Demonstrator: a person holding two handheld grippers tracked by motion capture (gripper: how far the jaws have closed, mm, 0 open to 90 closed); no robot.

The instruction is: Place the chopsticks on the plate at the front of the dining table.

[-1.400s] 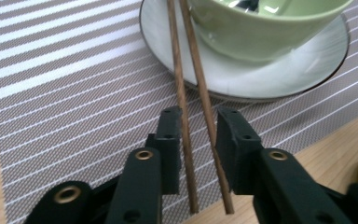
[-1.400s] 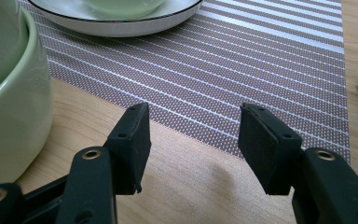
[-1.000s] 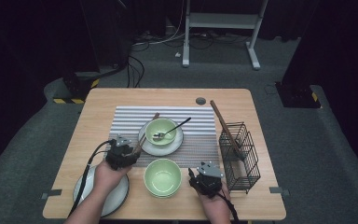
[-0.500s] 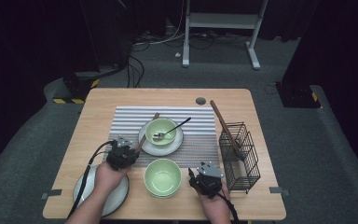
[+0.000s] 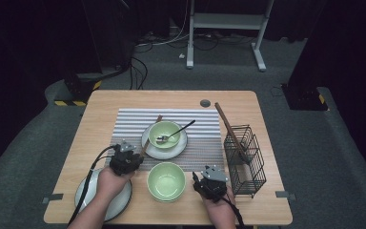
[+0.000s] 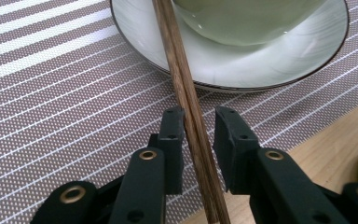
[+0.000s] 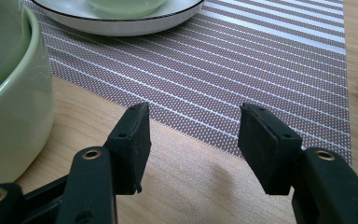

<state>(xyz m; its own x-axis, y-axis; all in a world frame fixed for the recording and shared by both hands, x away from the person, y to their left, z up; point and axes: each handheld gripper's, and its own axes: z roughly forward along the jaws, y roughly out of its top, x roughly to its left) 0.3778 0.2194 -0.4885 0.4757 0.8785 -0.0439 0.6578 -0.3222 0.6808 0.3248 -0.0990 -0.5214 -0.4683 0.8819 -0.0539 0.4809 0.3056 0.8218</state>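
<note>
Dark brown wooden chopsticks (image 6: 179, 79), with fine grain. Black left hand-held gripper (image 6: 198, 149) and black right hand-held gripper (image 7: 191, 149), brass-coloured rivets on both. Pale green bowl (image 5: 166, 180) near; another pale green bowl (image 5: 165, 133) farther, on white plate (image 6: 242, 70) with dark rim. Grey-brown placemat (image 6: 65, 107) with thin white stripes. Light wooden surface (image 5: 262, 119). Black wire basket (image 5: 244, 160) at right.
</note>
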